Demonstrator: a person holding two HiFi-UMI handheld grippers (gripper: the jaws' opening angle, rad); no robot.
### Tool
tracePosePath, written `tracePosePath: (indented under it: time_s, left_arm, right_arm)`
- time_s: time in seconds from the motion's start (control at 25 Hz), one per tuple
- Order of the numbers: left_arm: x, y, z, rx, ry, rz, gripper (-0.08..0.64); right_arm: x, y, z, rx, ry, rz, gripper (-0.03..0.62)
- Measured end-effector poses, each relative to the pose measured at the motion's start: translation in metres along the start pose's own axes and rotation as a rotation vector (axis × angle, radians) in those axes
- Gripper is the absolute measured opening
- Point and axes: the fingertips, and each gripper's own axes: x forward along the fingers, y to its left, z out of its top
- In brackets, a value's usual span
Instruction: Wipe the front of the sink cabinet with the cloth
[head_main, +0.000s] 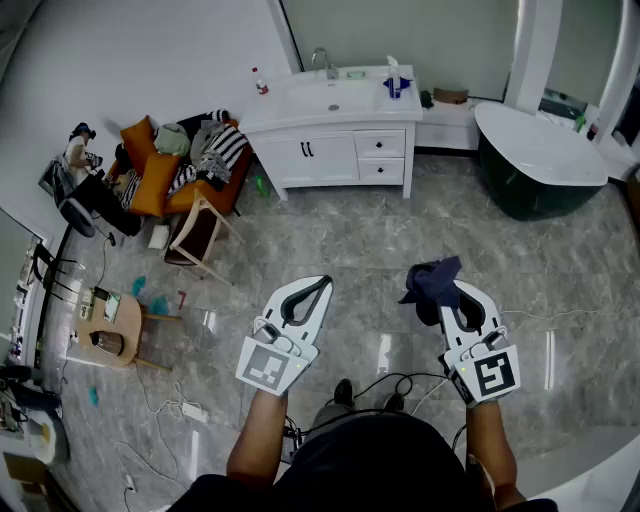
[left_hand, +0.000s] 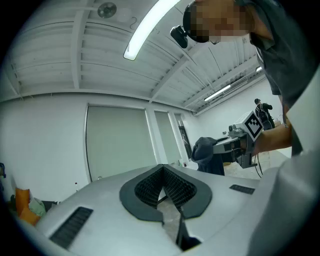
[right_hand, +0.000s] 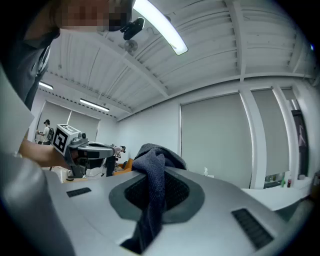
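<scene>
The white sink cabinet (head_main: 330, 158), with doors and drawers on its front, stands against the far wall, well ahead of both grippers. A dark blue cloth (head_main: 432, 280) bunches over the tips of my right gripper (head_main: 446, 292), which is shut on it. In the right gripper view the cloth (right_hand: 152, 170) hangs down between the jaws of the right gripper (right_hand: 156, 176). My left gripper (head_main: 322, 284) is held level beside it, shut, with nothing in it. The left gripper view shows the left gripper (left_hand: 162, 170) with its pads together and the cloth (left_hand: 205, 152) off to its right.
A dark bathtub (head_main: 540, 160) stands at the right of the cabinet. An orange chair piled with clothes (head_main: 190, 165) and a wooden stool (head_main: 200, 235) are at the left. A small round table (head_main: 115, 325) and cables (head_main: 170, 405) lie on the marble floor.
</scene>
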Motion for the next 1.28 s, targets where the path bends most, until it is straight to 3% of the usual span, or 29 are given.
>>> tracePosePath:
  time_s: [0.52, 0.68, 1.0, 1.28]
  left_arm:
    - [0.009, -0.008, -0.010, 0.000, 0.027, -0.014, 0.003]
    - [0.028, -0.026, -0.011, 0.013, 0.057, -0.005, 0.003]
    - [0.020, 0.002, -0.036, -0.010, 0.025, -0.031, 0.003]
    - [0.042, 0.053, -0.018, -0.055, -0.022, -0.086, 0.003]
  right_arm:
    - [-0.001, -0.011, -0.010, 0.031, -0.008, 0.010, 0.026]
    - [-0.010, -0.038, -0.022, 0.043, 0.009, 0.021, 0.026]
    - [0.012, -0.021, -0.030, 0.002, -0.003, 0.003, 0.026]
    - [0.050, -0.026, -0.003, -0.001, 0.044, -0.061, 0.026]
